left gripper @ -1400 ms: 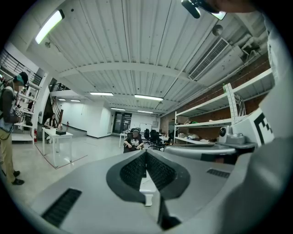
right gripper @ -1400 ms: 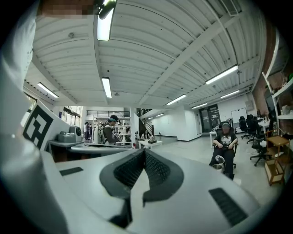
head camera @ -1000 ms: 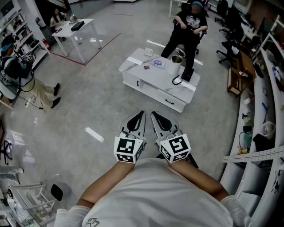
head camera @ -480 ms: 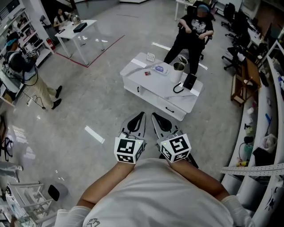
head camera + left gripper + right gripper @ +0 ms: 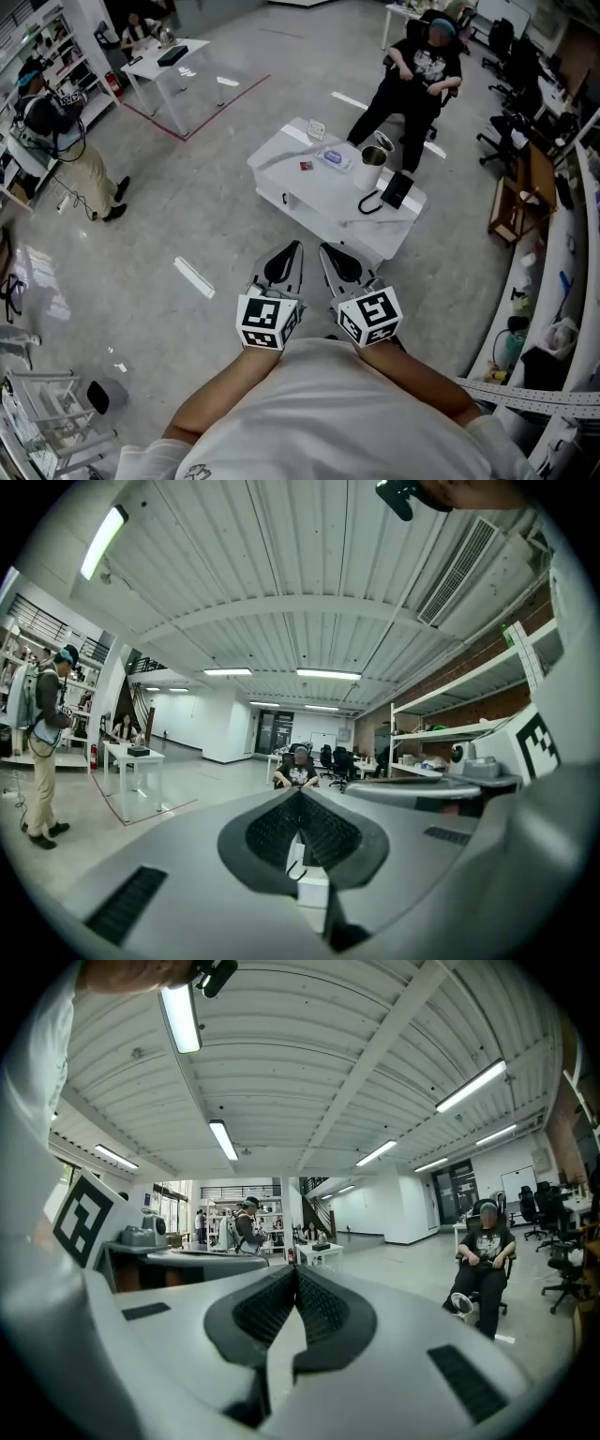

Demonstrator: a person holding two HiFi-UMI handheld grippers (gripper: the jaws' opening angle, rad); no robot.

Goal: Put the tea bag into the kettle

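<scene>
A steel kettle stands lid-open on a low white table ahead of me in the head view. A black base with a cord lies to its right. A small red packet, maybe the tea bag, lies left of a pale tray. My left gripper and right gripper are held side by side, well short of the table. Both are shut with nothing between the jaws, as the left gripper view and the right gripper view also show.
A seated person is just behind the table. A standing person is at the far left near shelves. A white desk stands at the back left, and a wooden stand and office chairs at the right.
The table and kettle have come nearer and sit lower in the head view. Both grippers keep their pose, side by side and shut.
</scene>
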